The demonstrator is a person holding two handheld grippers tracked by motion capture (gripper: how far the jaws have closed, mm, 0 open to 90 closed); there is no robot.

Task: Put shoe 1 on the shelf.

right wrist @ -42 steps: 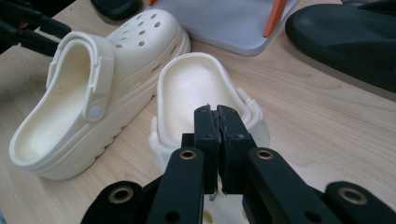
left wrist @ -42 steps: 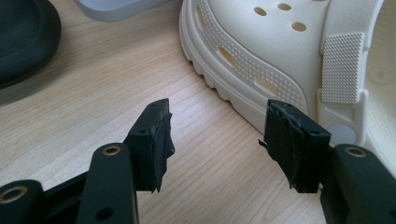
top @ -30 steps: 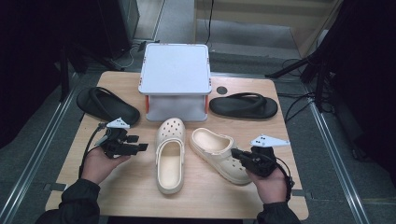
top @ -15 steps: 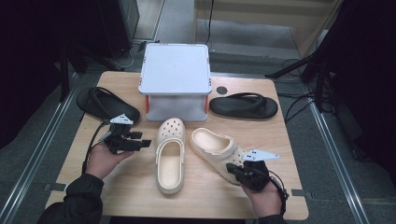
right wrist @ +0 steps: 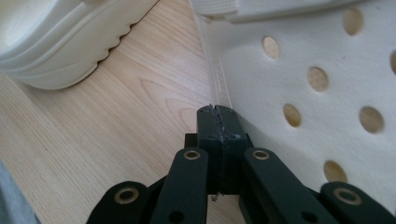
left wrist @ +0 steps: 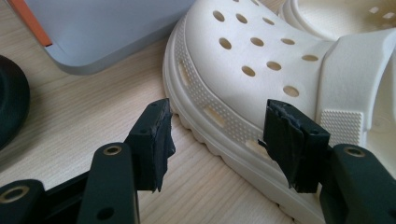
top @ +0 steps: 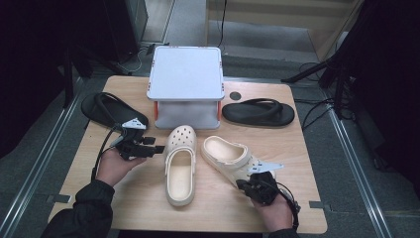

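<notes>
On the wooden surface (top: pixel 297 163), the left gripper (top: pixel 148 148) gapes beside a cream perforated foam clog (top: pixel 179 163); the right gripper (top: pixel 242 184), fingers pressed together empty, meets the second cream clog (top: pixel 228 156).

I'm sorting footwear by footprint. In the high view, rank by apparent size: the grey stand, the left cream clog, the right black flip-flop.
1. grey stand, clearly largest.
2. left cream clog and right black flip-flop: about equally long, too close to rank.
</notes>
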